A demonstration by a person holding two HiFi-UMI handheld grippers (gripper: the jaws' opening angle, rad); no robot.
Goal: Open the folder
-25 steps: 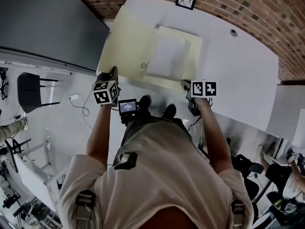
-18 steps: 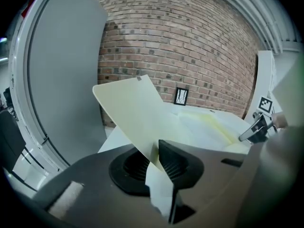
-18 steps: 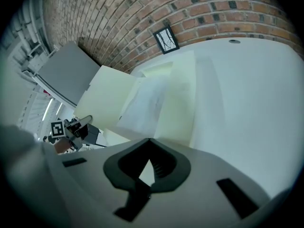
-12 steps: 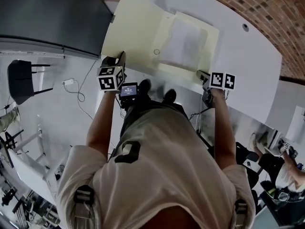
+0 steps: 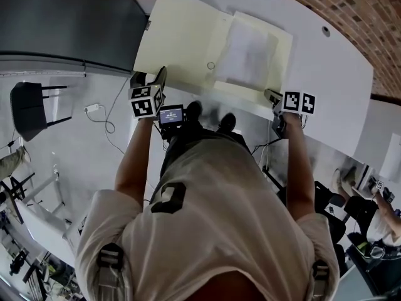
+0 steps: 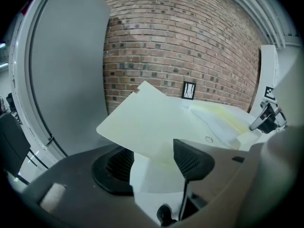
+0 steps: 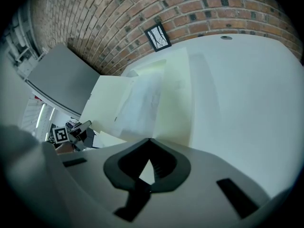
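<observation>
Seeing the left gripper [image 6: 152, 161] released: been spreading its jaws just now, with the near corner of the cover [image 5: 182, 39] of the folder [image 5: 282, 61] lying loose between the pads, not pinched. Compared with a second back, also seeing that cover lower and flatter, swung out left and overhanging the left edge of the table [image 5: 332, 74]. Reading that as folder open, cover let go, task basically done.

Lying spread on the table, fold roughly midway, with a small round clasp [image 5: 210, 65] beside it. Inside, on the right half: paper sheets [image 5: 250, 49]. Nothing on the left half.

Further right, finding the right gripper [image 7: 148, 144] clenched tight at the folder's near right corner, no change there. Can't confirm from its own view whether any card is nipped between the tips or just sitting at the edge.
</observation>
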